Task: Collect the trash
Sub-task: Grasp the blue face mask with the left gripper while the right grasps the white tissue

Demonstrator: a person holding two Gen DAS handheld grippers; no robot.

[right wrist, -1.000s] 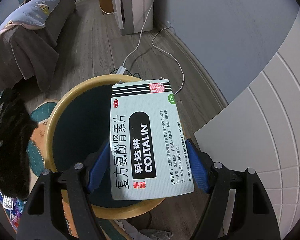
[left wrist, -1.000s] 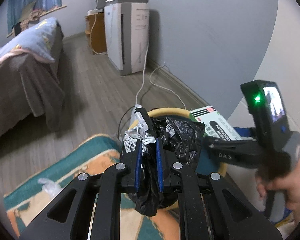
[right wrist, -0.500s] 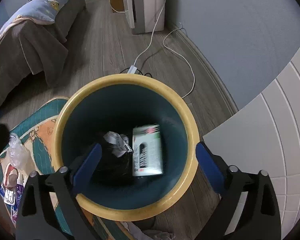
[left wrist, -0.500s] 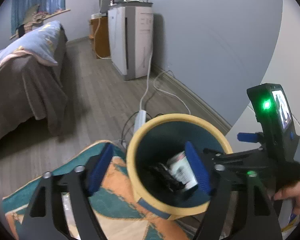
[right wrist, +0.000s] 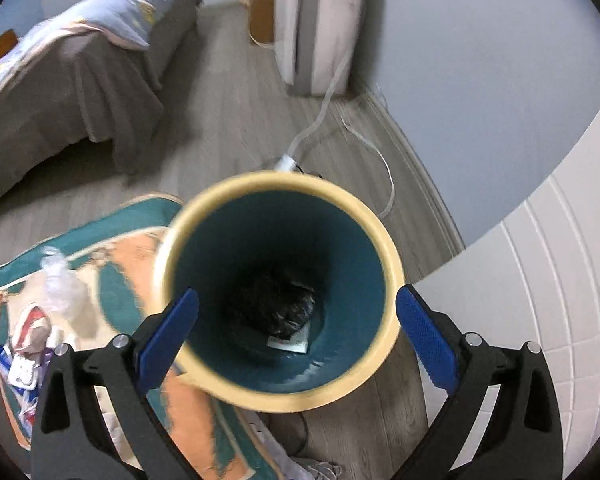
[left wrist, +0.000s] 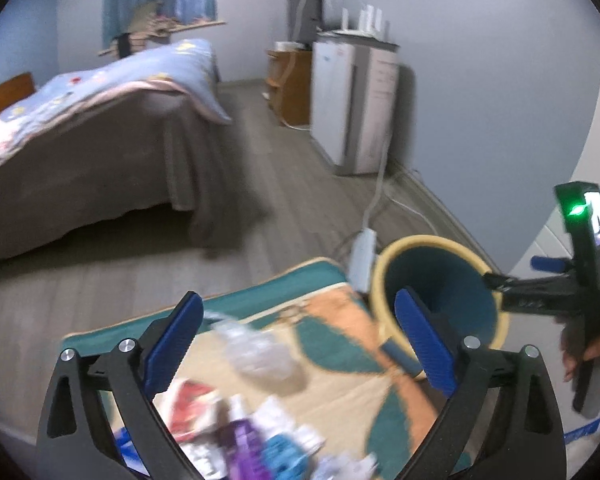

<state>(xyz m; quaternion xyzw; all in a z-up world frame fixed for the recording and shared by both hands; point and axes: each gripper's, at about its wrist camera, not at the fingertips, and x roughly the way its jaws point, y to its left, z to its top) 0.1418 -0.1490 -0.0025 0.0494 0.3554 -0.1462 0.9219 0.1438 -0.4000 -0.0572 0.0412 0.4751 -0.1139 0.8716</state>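
Observation:
A yellow-rimmed teal bin (right wrist: pixel 384 248) stands on the floor; it also shows in the left wrist view (left wrist: pixel 500 320). Inside lie a black plastic bag (right wrist: pixel 278 300) and a white medicine box (right wrist: pixel 290 344). My right gripper (right wrist: pixel 296 332) is open and empty right above the bin. My left gripper (left wrist: pixel 296 340) is open and empty, left of the bin, above the rug (left wrist: pixel 340 344). A clear crumpled bottle (left wrist: pixel 256 352) and several wrappers (left wrist: pixel 244 440) lie on the rug under it; the bottle (right wrist: pixel 58 280) and wrappers (right wrist: pixel 24 352) also show in the right wrist view.
A bed (left wrist: pixel 92 128) with a blue quilt stands at the left. A white appliance (left wrist: pixel 352 100) and a wooden stand (left wrist: pixel 288 80) line the right wall. A power strip (left wrist: pixel 362 256) and cables lie on the wood floor behind the bin. A white panelled surface (right wrist: pixel 540 280) stands at the right.
Both grippers opened and dropped the black bag and the medicine box into the bin. The left gripper has since swung left over the rug's trash; the right has stayed above the bin.

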